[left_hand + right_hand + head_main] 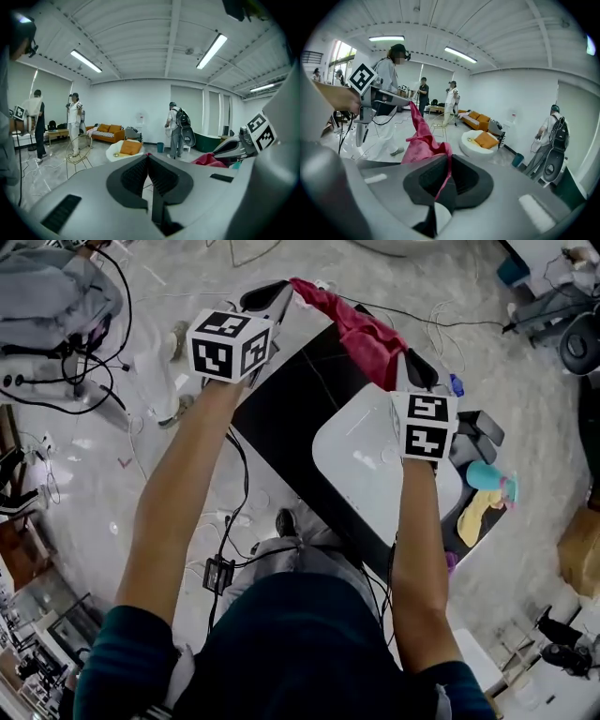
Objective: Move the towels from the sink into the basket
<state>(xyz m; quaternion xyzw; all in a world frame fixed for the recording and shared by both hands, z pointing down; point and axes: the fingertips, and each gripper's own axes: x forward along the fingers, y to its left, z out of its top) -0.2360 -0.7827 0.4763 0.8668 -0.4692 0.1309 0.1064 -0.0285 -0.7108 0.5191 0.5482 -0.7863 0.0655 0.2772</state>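
A magenta towel (361, 329) hangs stretched in the air between my two grippers, above the black counter (300, 381) and the white sink (361, 460). My left gripper (284, 292) is shut on the towel's far corner, and only a sliver of pink shows at its jaw tips (148, 156). My right gripper (413, 364) is shut on the towel's near end. In the right gripper view the cloth (423, 138) runs from the jaws (449, 161) up toward the left gripper (379, 99). No basket is in view.
A teal bottle (489, 477) and a yellow cloth (476, 514) lie at the counter's right end. Cables (70, 381) and a grey bag (52, 287) lie on the floor to the left. Several people (176, 129), an orange sofa (107, 131) and a wire chair (77, 152) stand farther off.
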